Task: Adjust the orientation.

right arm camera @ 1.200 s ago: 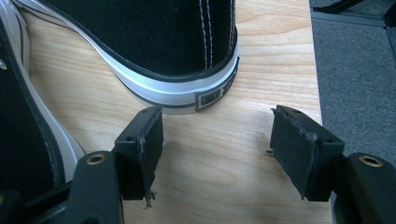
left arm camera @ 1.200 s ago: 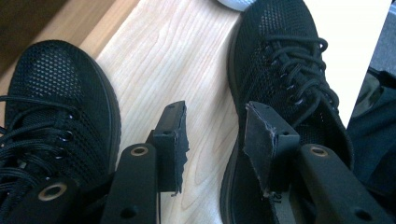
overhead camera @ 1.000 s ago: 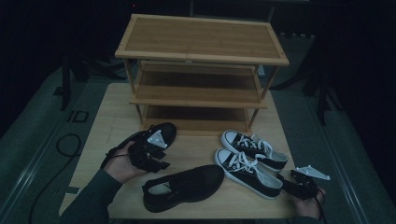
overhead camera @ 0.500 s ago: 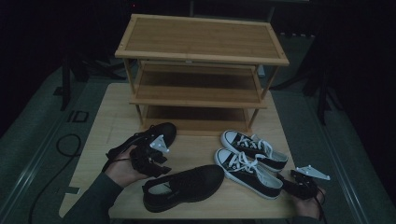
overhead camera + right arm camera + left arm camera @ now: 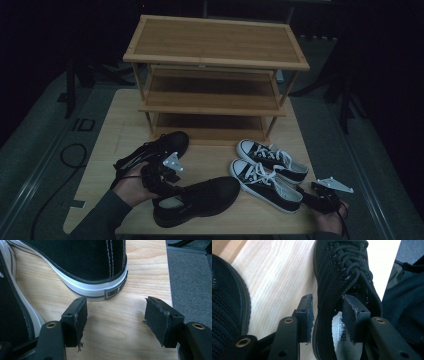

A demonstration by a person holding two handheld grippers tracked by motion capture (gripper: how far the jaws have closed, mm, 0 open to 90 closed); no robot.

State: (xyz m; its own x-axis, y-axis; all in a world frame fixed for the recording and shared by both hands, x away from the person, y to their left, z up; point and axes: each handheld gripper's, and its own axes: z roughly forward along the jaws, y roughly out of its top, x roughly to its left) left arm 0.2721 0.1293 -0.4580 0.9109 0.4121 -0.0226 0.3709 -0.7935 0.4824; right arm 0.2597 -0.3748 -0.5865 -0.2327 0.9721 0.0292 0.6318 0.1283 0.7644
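Pale wooden table [image 5: 115,125] carries, at six o'clock, a light, soft-walled black mesh shoe [image 5: 342,277], best pinched at its collar, which the closing left gripper [image 5: 327,315] straddles half-open, one jaw inside.

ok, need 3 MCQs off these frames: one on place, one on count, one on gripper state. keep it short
1. Where do the left gripper's jaws stand?
A. astride the near black shoe's collar wall
B. on the rack's top shelf
C. on a sneaker's toe

2. How many shoes lie on the table?
A. two
B. four
C. six

3. The right gripper's jaws are:
A. shut on a lace
B. open, nothing between them
C. shut on a heel

Key: 1 A, one jaw inside the opening, one outside. 2 B, two black shoes, two black-and-white sneakers. 3 B, bare wood shows between the jaws.
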